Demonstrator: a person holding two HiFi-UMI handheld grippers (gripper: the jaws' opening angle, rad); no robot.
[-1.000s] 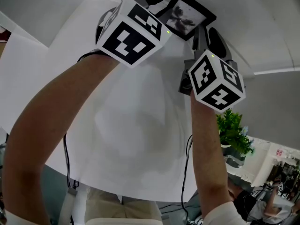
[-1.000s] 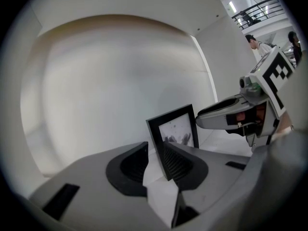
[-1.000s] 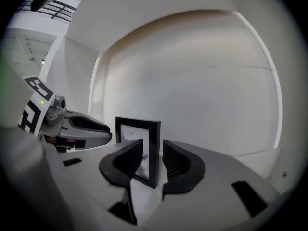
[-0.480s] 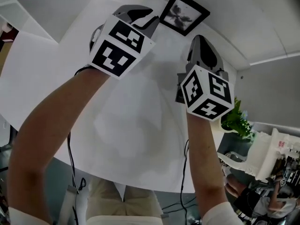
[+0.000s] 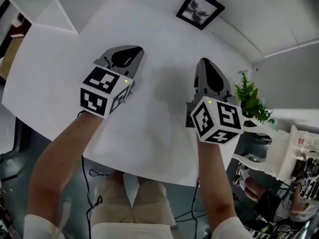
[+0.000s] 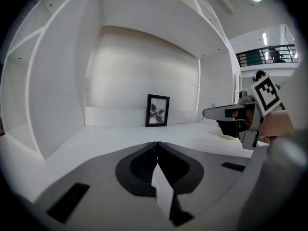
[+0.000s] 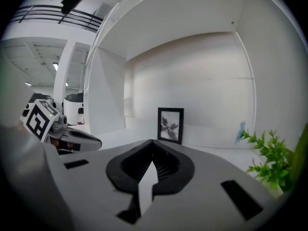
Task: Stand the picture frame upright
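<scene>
The black picture frame with a dark flower print stands upright at the back of the white table, close to the wall; it also shows as the frame and the frame. Both grippers hover over the middle of the table, well short of the frame and apart from it. My left gripper has its jaws shut with nothing between them, as its own view confirms. My right gripper is likewise shut and empty. Each gripper sees the other beside it.
A small green plant stands off the table's right side, and is seen as the plant. White alcove walls close in the back and sides. A white shelf unit is at the far left. The table's near edge lies just above the person's legs.
Both grippers have drawn back from the frame toward the person, leaving it standing alone at the back. The right jaws have shut.
</scene>
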